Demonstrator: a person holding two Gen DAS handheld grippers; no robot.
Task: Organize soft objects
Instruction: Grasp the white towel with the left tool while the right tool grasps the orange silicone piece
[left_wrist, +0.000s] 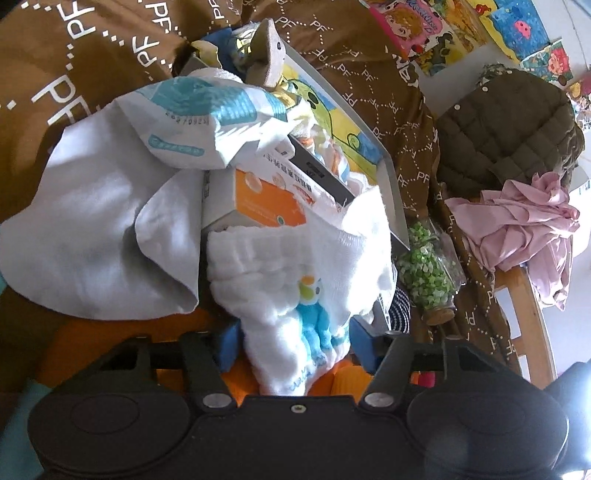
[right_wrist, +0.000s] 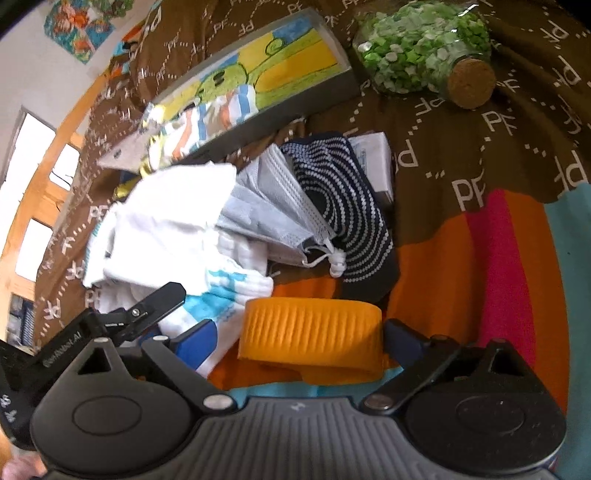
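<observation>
In the left wrist view my left gripper (left_wrist: 291, 339) is shut on a white quilted cloth with a blue plush bird (left_wrist: 295, 295); the cloth hangs between the blue pads over the bed. Behind it lie a grey-white cloth (left_wrist: 99, 236) and an orange-white box (left_wrist: 269, 199). In the right wrist view my right gripper (right_wrist: 299, 343) has its jaws around a folded orange ribbed cloth (right_wrist: 310, 328). Beyond it lie a navy dotted sock (right_wrist: 340, 195), grey face masks (right_wrist: 273, 206) and white cloths (right_wrist: 173, 214). The left gripper's finger (right_wrist: 155, 306) shows at the left.
A framed cartoon picture (left_wrist: 343, 122) (right_wrist: 258, 74) lies on the brown bedspread (right_wrist: 480, 147). A corked jar of green paper stars (right_wrist: 424, 48) (left_wrist: 428, 273) lies beside it. A pink garment (left_wrist: 517, 229) and a padded olive jacket (left_wrist: 506, 125) sit on a wooden chair at right.
</observation>
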